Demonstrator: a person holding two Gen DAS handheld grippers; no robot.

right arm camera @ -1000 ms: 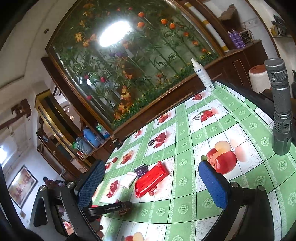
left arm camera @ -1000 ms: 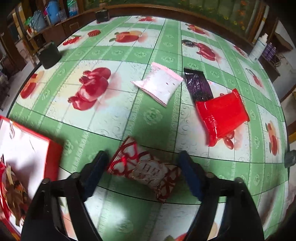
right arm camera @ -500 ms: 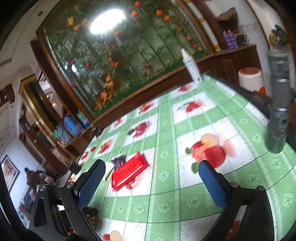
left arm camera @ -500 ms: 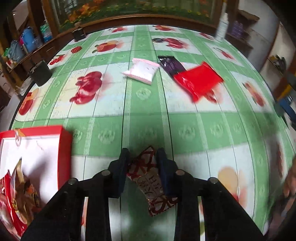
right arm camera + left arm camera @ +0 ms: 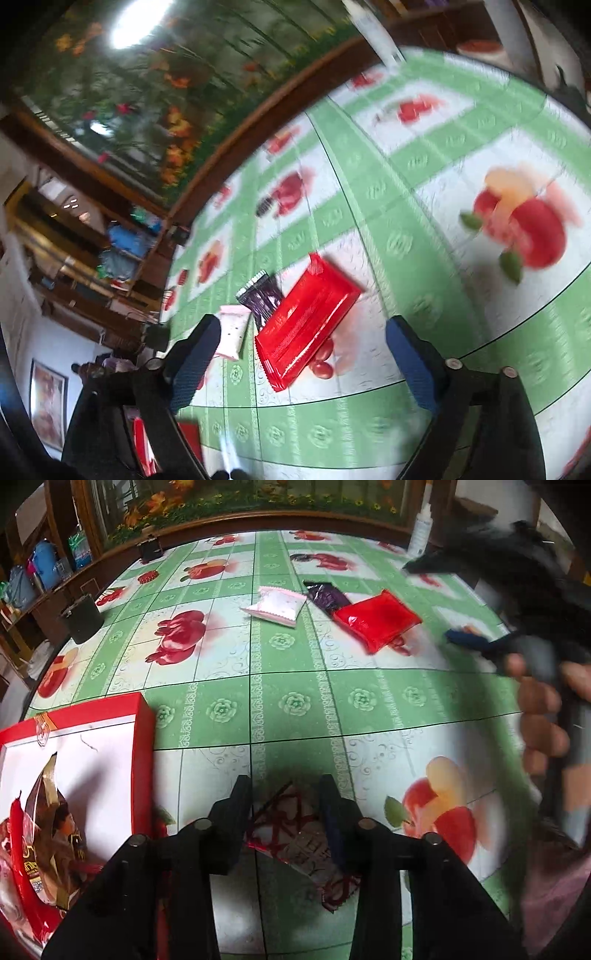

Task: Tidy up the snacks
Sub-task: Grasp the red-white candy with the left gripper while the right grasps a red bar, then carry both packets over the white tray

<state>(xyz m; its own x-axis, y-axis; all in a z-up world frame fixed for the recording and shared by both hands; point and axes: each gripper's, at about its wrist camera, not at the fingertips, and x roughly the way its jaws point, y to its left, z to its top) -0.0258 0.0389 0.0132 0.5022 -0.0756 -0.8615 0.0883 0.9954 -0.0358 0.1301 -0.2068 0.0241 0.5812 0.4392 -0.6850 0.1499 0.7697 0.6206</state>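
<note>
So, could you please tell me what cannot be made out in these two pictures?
- Left wrist view: the red-patterned packet is half hidden by the left tool; its print is unreadable.
- Left wrist view: the red box is cut off by the edge.
- Left wrist view: the right tool is blurred.
- Right wrist view: motion blur; the print on the red packet is unreadable.

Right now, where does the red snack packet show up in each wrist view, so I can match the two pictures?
Left wrist: the red snack packet lies upper right of centre on the tablecloth, far beyond the fingers.
Right wrist: the same packet lies just below centre, ahead of the open right gripper.
Shared landmark: the dark purple packet touching its far end in both.
</note>
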